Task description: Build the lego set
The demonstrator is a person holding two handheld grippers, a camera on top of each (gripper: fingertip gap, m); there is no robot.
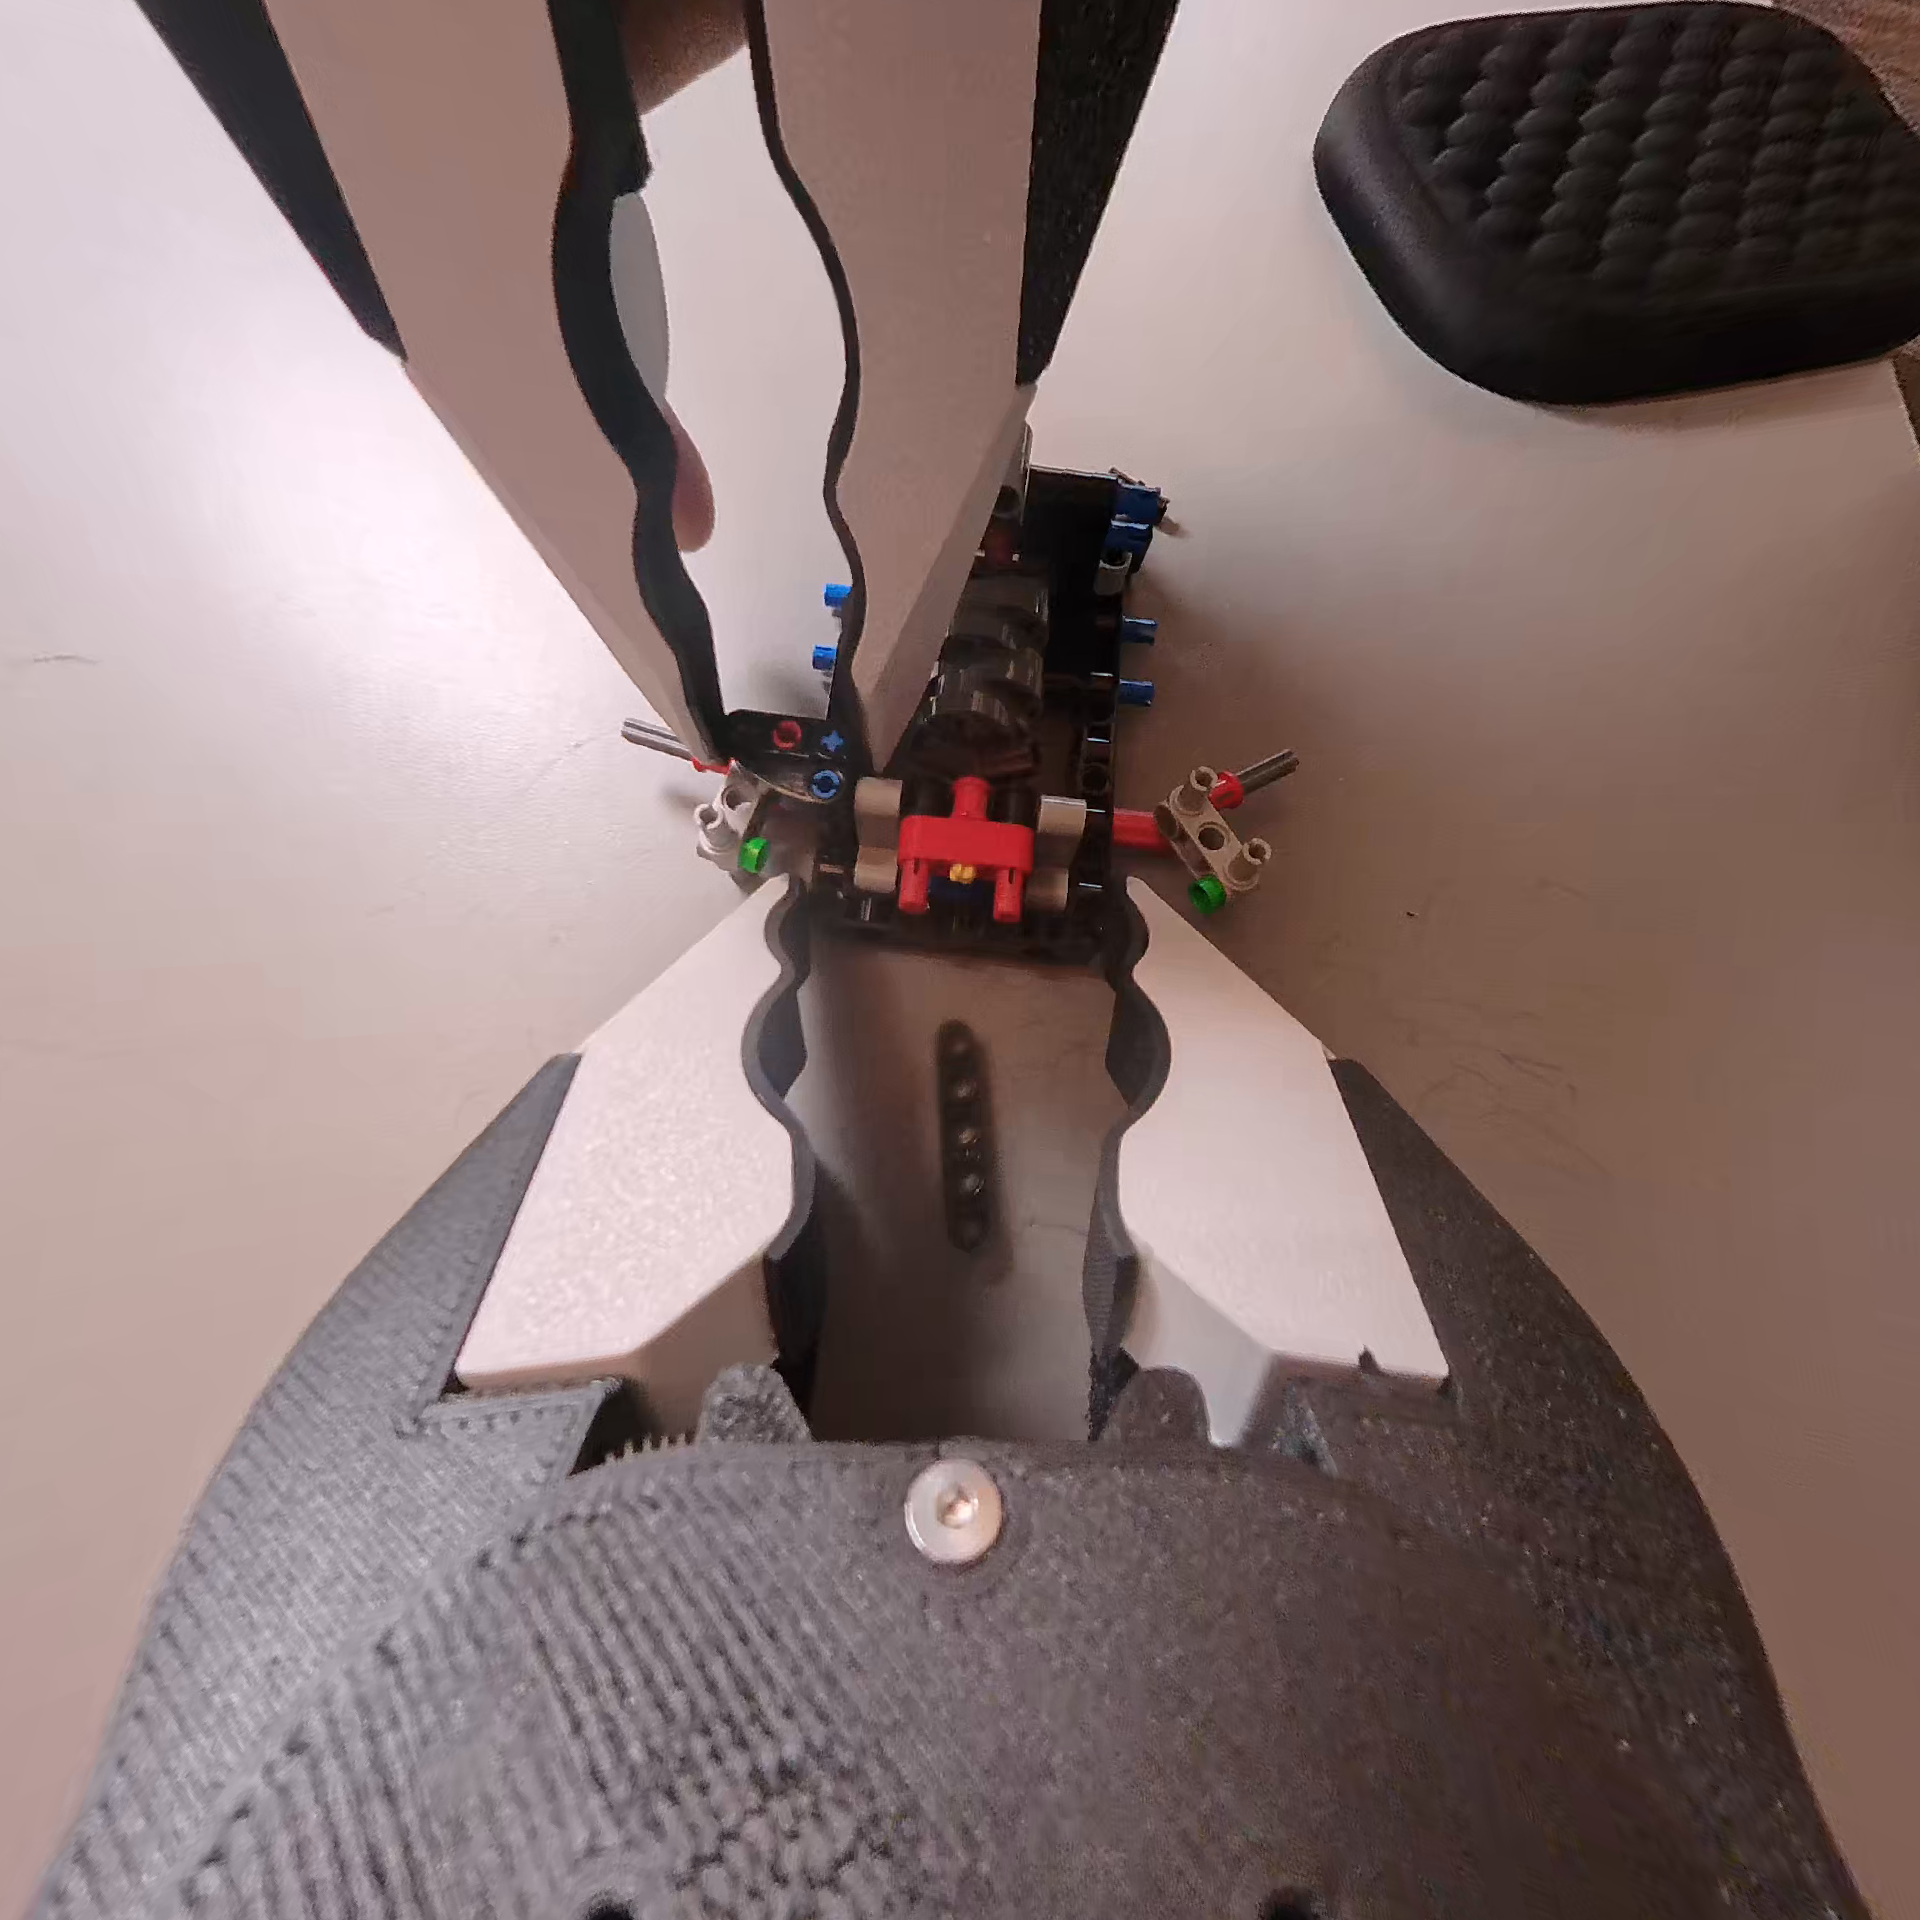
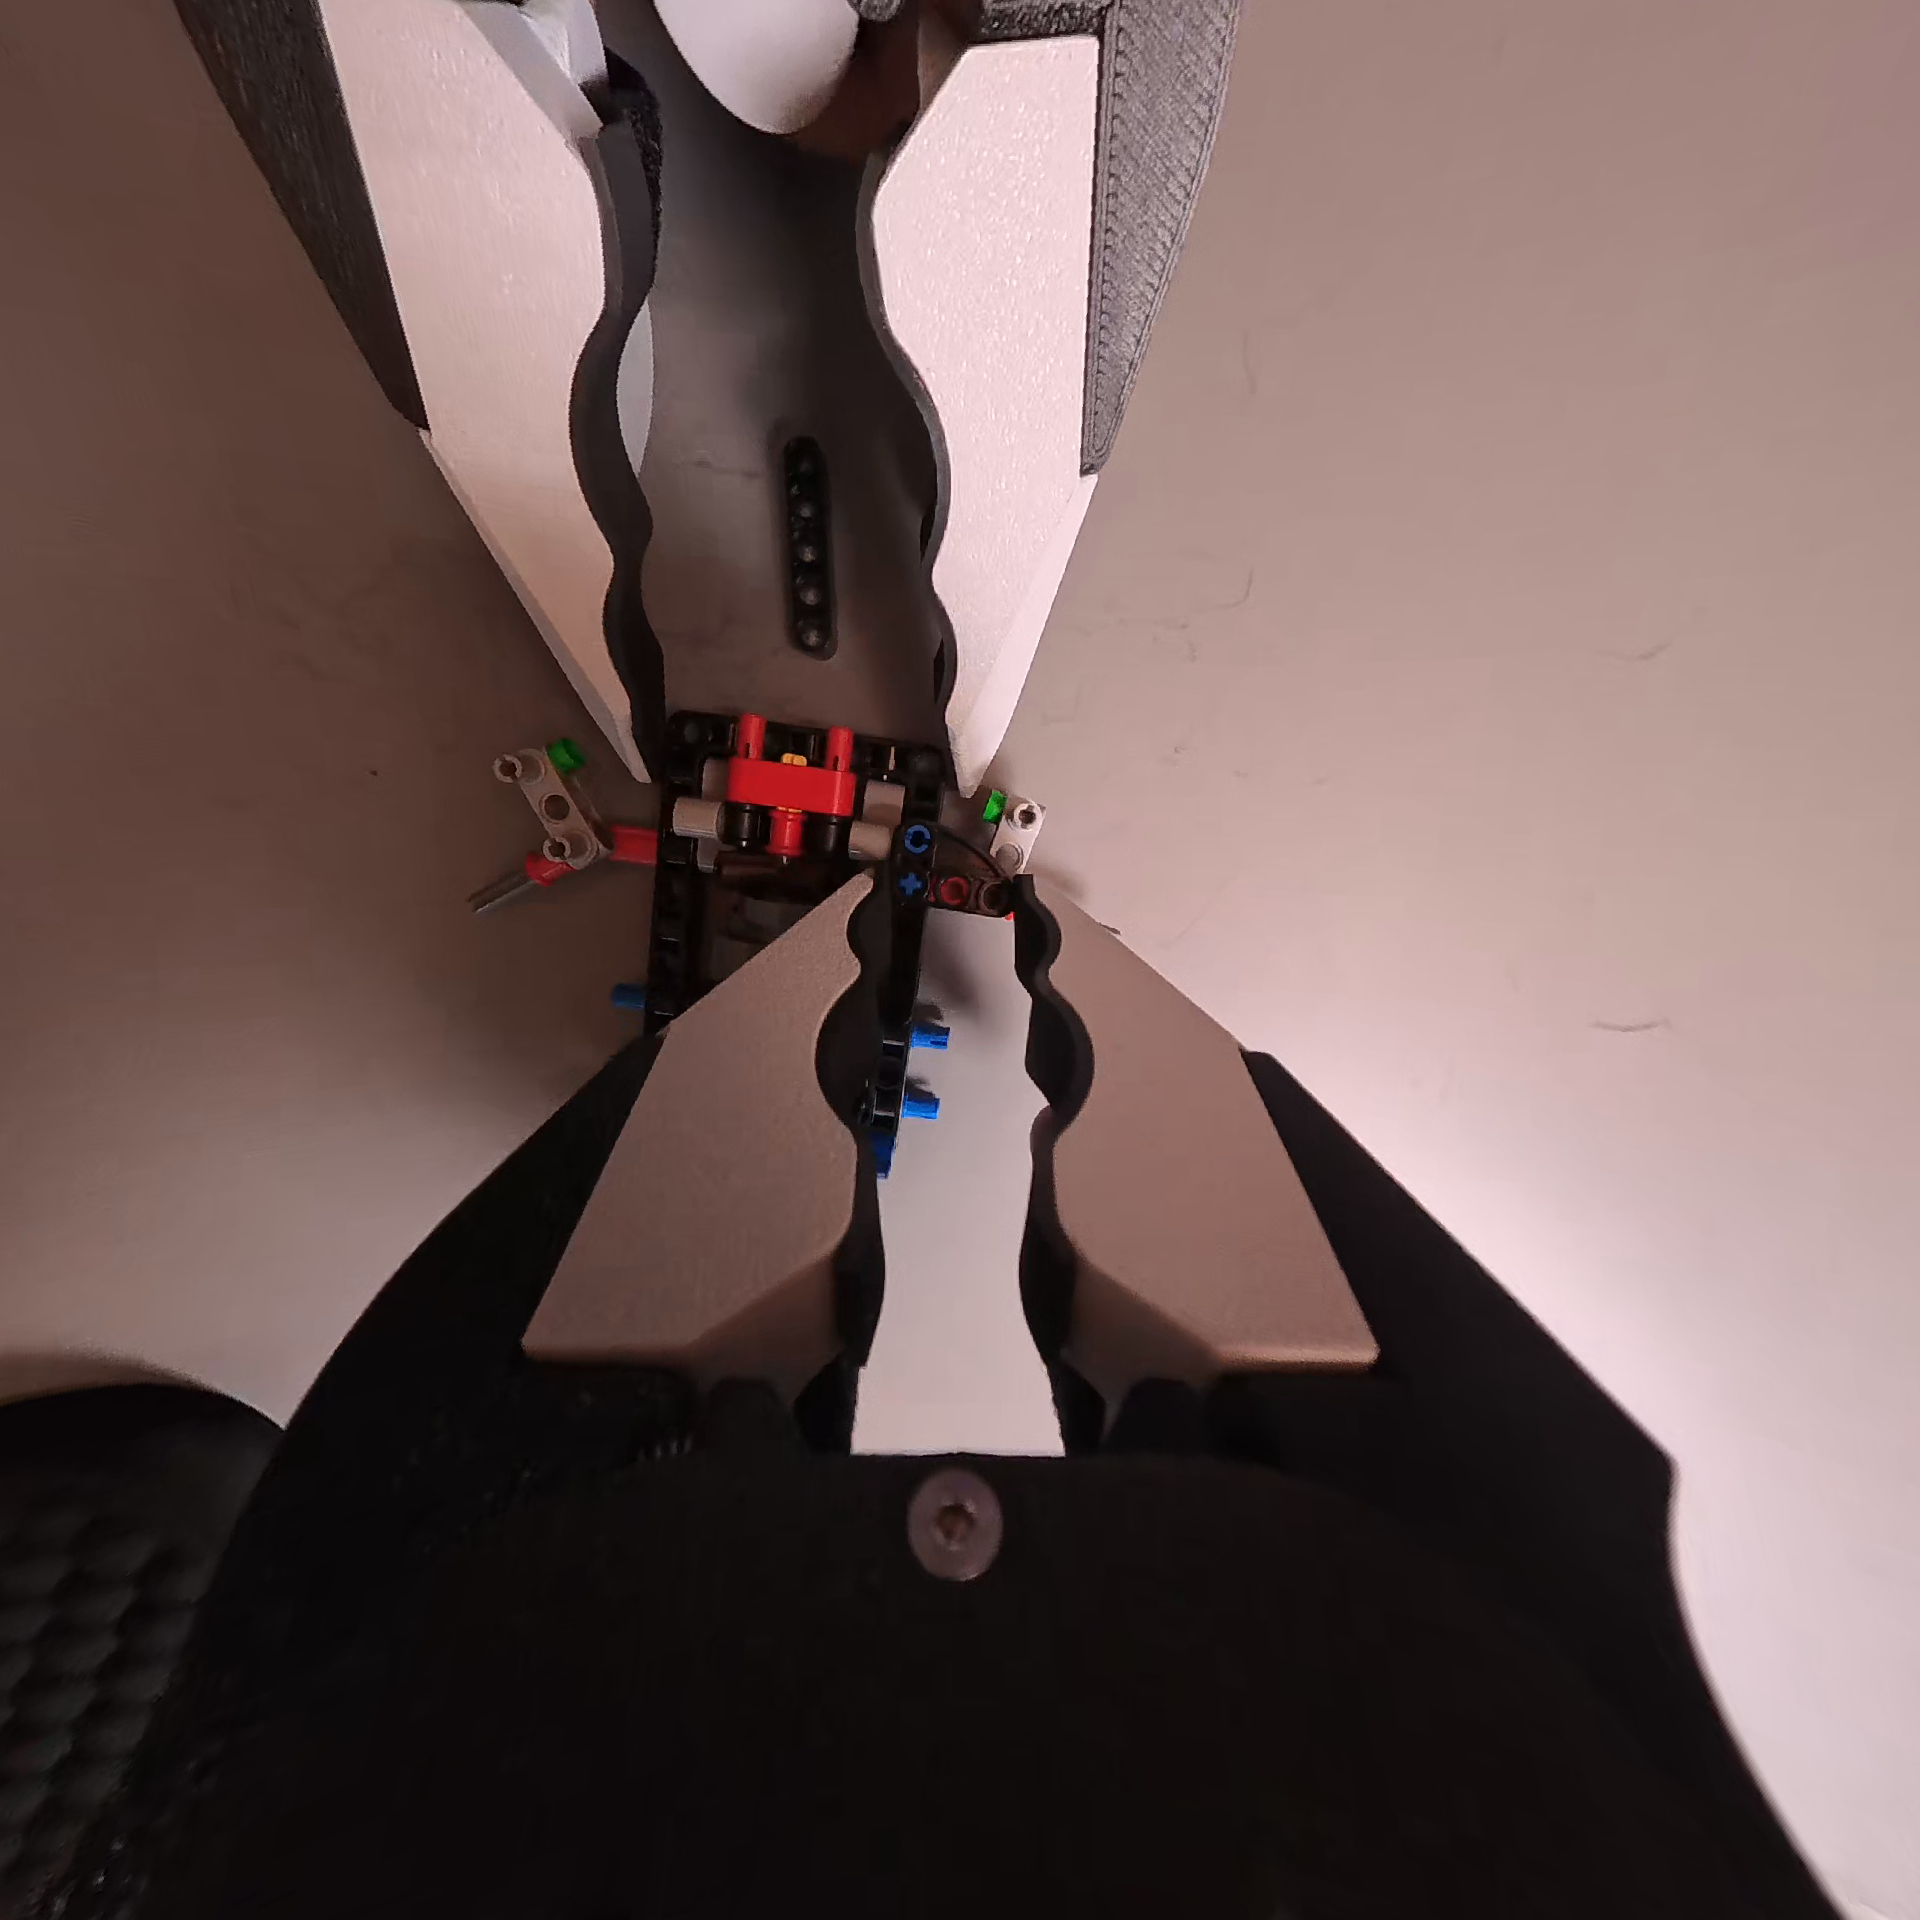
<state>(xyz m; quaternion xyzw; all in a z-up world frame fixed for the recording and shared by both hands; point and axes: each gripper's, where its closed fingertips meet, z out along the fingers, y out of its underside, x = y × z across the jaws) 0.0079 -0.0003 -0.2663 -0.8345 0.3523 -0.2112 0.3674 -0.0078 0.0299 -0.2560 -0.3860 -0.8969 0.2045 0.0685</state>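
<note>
I'm working on the tabletop [image 1: 312,520] with the black lego frame [image 2: 675,935] sitting mid-desk. My left claw [image 1: 956,904] is clamping the frame's near end, and my right claw [image 2: 945,894] is pinching the small black angled beam [image 2: 961,891] at its corner. Looks like seating that beam is the step in hand; next I'm probably lining up holes and pressing. The blue pins [image 2: 925,1101] and grey connector [image 2: 1013,831] are crowding things, and a loose black beam [image 1: 961,1132] is lying nearby.

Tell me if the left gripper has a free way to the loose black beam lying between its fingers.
Probably not yet. The left gripper stands braced either side of the black frame, so it would have to let go first. The loose black beam lies bare on the table, nothing covering it.
</note>
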